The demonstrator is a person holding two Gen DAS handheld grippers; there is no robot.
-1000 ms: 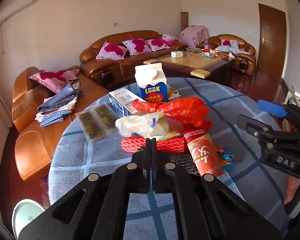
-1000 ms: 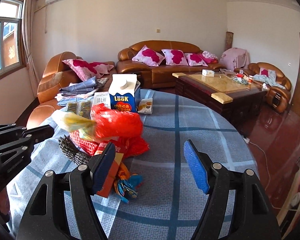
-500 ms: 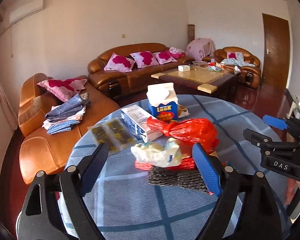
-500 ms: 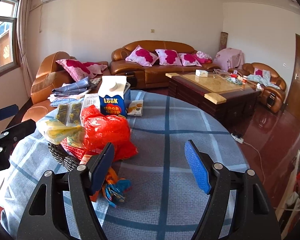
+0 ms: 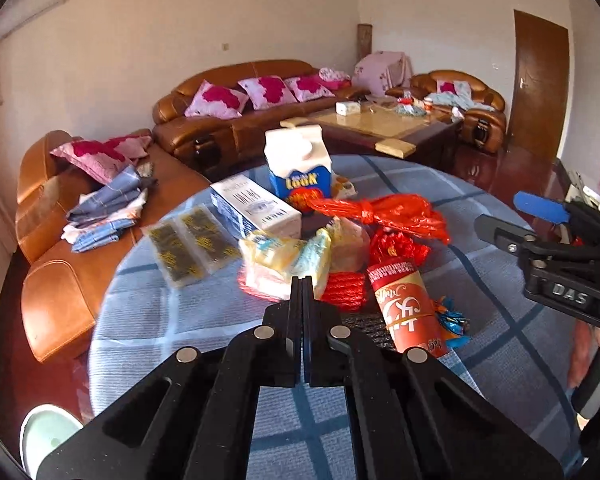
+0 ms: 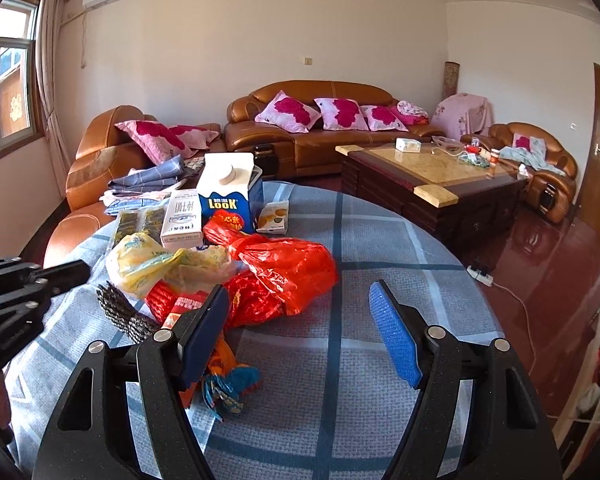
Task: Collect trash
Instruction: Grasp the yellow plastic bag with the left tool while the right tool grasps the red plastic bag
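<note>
A heap of trash lies on the round table with the blue checked cloth (image 5: 160,320): a red plastic bag (image 5: 384,214) (image 6: 284,264), a yellowish plastic bag (image 5: 284,258) (image 6: 140,260), a red printed tube (image 5: 408,308), red netting (image 5: 344,288) and blue wrappers (image 6: 228,388). Behind it stand a "LOOK" carton (image 5: 300,172) (image 6: 228,192) and a white box (image 5: 256,208). My left gripper (image 5: 302,284) is shut and empty, just short of the yellowish bag. My right gripper (image 6: 298,292) is open and empty, its left finger over the heap's near edge.
Flat dark snack packets (image 5: 192,244) lie left of the heap and a small biscuit pack (image 6: 276,216) beside the carton. Brown leather sofas (image 6: 312,128) and a coffee table (image 6: 432,172) fill the room behind. A pale bin (image 5: 48,436) stands by the table's near left.
My left gripper was shut, stood wide open half a second ago, and is shut again with nothing in it. The right gripper stays open and has barely shifted.
</note>
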